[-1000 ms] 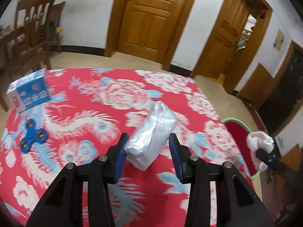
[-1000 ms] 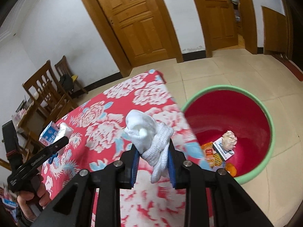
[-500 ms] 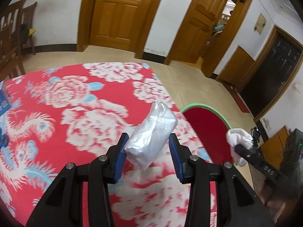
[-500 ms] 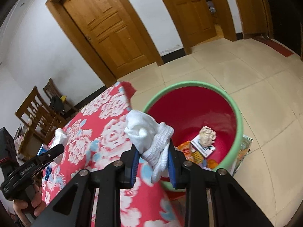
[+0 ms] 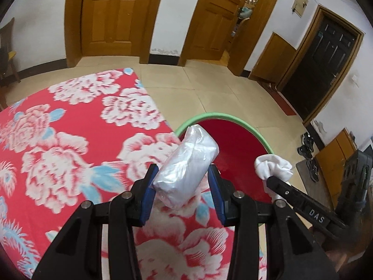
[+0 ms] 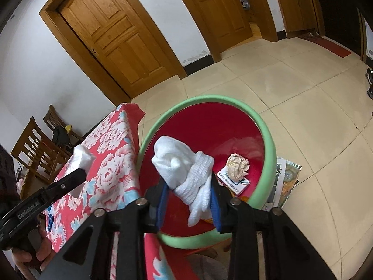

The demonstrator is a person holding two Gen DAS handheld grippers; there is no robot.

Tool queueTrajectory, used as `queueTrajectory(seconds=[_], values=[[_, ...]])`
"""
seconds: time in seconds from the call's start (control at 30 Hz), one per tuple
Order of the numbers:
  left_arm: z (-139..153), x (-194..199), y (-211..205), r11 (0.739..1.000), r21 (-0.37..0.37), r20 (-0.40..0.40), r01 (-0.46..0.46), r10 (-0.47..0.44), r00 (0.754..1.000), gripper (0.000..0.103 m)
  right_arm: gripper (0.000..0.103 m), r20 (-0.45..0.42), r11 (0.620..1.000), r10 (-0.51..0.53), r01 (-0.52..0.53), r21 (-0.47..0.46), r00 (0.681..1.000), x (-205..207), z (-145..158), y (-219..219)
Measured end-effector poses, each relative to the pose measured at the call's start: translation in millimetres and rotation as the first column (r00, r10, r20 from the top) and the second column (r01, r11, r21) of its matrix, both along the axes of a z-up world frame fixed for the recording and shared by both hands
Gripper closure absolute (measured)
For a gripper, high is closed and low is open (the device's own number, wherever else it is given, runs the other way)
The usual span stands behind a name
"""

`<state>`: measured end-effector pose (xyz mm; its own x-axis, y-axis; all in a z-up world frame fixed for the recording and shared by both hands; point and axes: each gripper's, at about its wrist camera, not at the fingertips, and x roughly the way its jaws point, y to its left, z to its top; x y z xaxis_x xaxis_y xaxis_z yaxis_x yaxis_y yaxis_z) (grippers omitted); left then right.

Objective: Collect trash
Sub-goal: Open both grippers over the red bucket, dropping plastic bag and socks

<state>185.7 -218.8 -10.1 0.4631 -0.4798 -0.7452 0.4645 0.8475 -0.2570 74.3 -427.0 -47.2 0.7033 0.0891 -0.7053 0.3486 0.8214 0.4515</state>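
Left tool: your left tool (image 5: 184, 187) is pinching a silvery plastic-wrapped bundle (image 5: 186, 171) between its blue pads (image 5: 148, 198); the bundle sticks up and tilts right, above the near edge of the worktop (image 5: 70, 140).
Right tool: your right tool (image 6: 188, 196) is pinching a wad of white knit cloth (image 6: 184, 170), part of which hangs down between the fingers; in the left wrist view that cloth (image 5: 274, 169) shows at the tip of the other tool.
Bin: the red bin with a green rim (image 6: 268, 137) stands on the tiled floor (image 6: 303, 98) just beside the worktop's corner; your right tool holds the cloth over its opening.
Inside the bin: a crumpled beige paper ball (image 6: 237, 164) rests on a flat printed card (image 6: 233, 183), with some orange scraps partly hidden behind the tool.
Beside the bin: printed paper (image 6: 286, 179) lies on the floor against its right side.
Worktop: it is covered by a red cloth with white and blue flowers (image 6: 109, 154).
Background: wooden doors (image 5: 112, 16) and wooden chairs (image 6: 35, 149) by the wall.
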Motion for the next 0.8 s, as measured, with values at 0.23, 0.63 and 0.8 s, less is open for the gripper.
queueTrajectory(seconds=[0.23, 0.63, 0.8], values=[[-3.8, 5.6, -27.6, 0.999, 0.023, 0.014, 0.041, -0.042, 0.999, 0.06, 0.045, 0.01, 1.0, -0.013, 0.013, 0.018, 1.0, -9.2, -4.3, -10.0], [-15.2, 13.0, -59.9, 0.993, 0.075, -0.011, 0.088, -0.087, 0.996, 0.056, 0.04, 0.027, 0.998, -0.061, 0.061, 0.023, 0.998, -27.1, 1.8, -22.0], [-12.2, 9.9, -61.1, 0.994, 0.061, 0.013, 0.092, -0.093, 0.996, 0.05, 0.039, 0.024, 0.998, -0.063, 0.062, 0.018, 0.998, -30.5, 2.7, -21.9]])
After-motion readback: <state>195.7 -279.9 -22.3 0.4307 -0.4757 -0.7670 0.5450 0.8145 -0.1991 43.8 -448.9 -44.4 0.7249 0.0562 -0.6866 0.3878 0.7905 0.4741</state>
